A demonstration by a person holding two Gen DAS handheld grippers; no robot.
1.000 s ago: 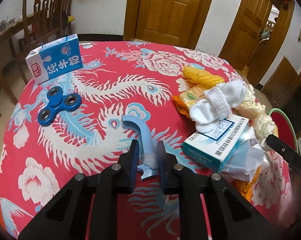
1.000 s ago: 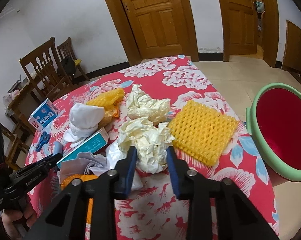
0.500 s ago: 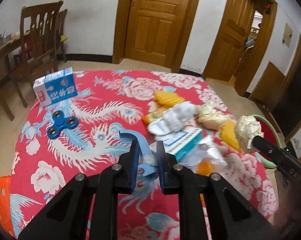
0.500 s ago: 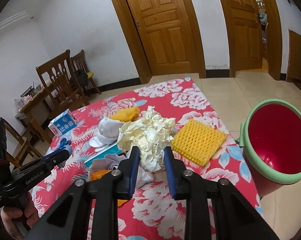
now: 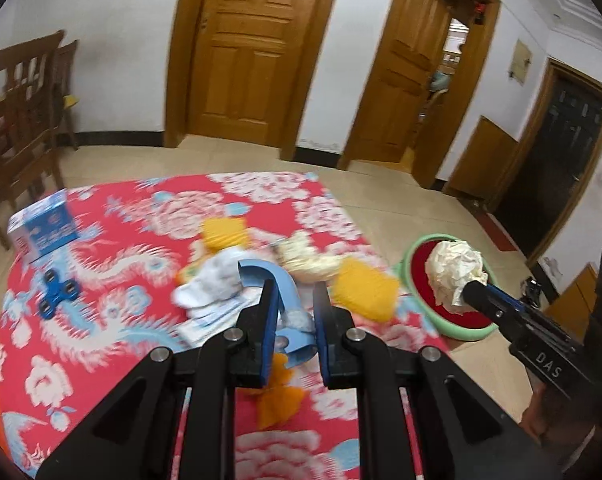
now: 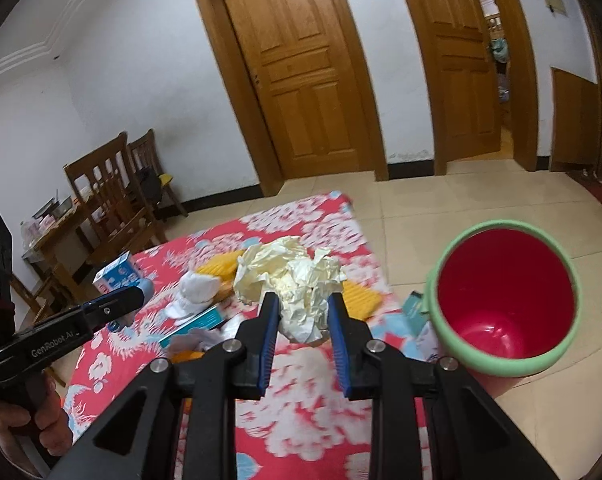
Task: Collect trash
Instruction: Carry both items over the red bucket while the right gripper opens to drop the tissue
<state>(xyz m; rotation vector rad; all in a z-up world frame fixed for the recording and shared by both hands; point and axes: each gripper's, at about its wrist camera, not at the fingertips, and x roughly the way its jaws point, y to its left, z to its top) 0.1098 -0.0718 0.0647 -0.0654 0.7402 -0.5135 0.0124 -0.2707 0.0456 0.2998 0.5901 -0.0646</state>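
- My right gripper [image 6: 303,334] is clamped on the crumpled paper wad [image 6: 297,280]; the red bin [image 6: 505,296] sits ahead to its right.
- My left gripper [image 5: 295,320] pinches a curved blue plastic scrap [image 5: 279,280].
- Carrying step, I judge; next, swing each over the bin and release.
- Only the left view shows the wad hanging against the bin's mouth.

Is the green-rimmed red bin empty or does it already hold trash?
Empty: the right wrist view looks into the bin and shows only its bare red floor.
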